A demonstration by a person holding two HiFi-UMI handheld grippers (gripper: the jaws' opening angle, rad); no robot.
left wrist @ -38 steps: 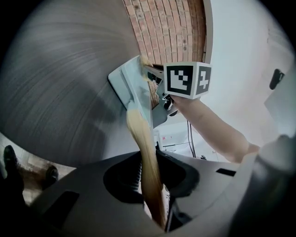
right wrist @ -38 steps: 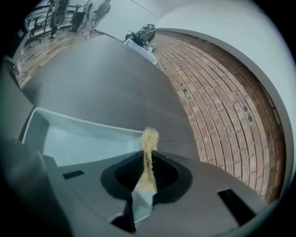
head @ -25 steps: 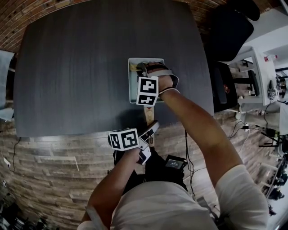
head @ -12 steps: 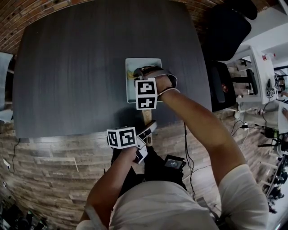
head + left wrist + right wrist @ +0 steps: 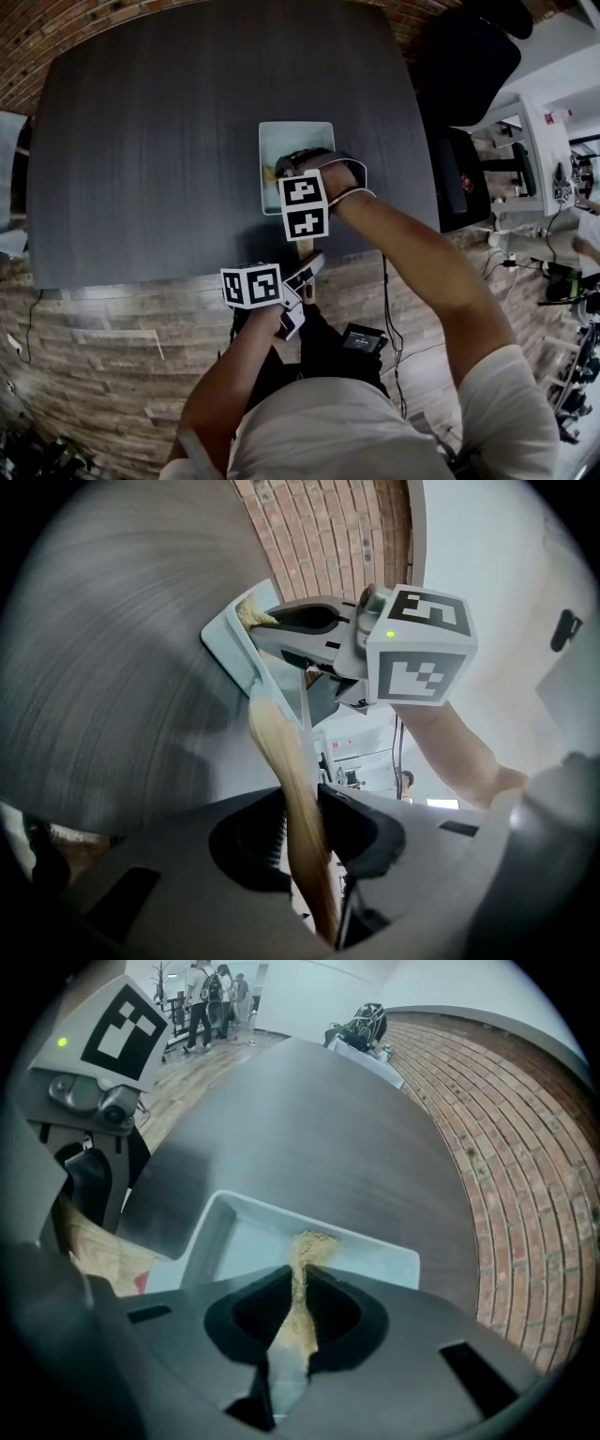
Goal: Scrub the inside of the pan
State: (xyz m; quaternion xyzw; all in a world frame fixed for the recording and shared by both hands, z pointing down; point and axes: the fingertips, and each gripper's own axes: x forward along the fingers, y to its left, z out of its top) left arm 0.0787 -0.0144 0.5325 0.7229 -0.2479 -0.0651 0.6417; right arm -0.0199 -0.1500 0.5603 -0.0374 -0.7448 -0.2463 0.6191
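Firmly, a tan scrub pad (image 5: 310, 1240) is pinched by the right gripper (image 5: 298, 1277) inside the pale square pan (image 5: 246, 1241), whose wooden handle (image 5: 275, 741) is clamped by the left gripper (image 5: 302, 810). The pan is set by the desk's (image 5: 141, 141) near edge.

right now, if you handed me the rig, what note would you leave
Left claw: shut on the wooden handle of the pan, steadying it.
Right claw: shut on a tan pad, its end down inside the pan.
The pan sits on the table, near the person's edge.
Done: both grips set, pad in the pan.
Left: scrub the whole inside; I can't tell how clean it is.
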